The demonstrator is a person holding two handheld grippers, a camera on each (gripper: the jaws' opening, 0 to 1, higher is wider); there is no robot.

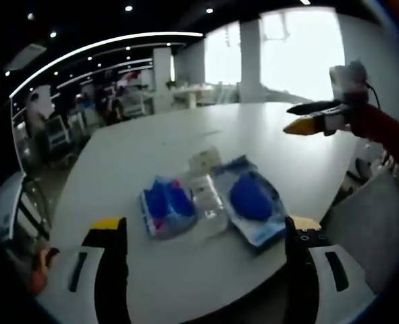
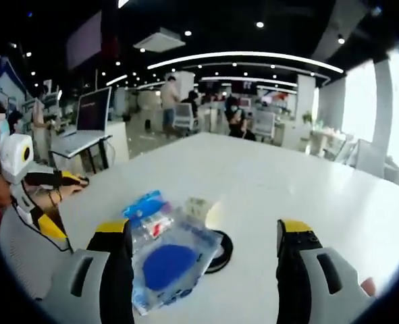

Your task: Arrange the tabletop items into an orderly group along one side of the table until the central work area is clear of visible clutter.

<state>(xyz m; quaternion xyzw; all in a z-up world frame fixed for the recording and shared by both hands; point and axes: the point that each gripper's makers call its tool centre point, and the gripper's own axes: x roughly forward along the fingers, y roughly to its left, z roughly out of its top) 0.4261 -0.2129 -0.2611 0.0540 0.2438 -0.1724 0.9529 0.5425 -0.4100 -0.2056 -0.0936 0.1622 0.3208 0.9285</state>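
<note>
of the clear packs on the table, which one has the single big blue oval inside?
The flat pack nearest the right gripper. It holds one large blue oval; the pack beside it holds several smaller blue pieces plus something red.

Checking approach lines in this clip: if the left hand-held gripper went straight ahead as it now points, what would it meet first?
Probably the clear packet lying between the two blue-filled packets on the white table. The left hand-held gripper is open and empty; depth is uncertain.
</note>
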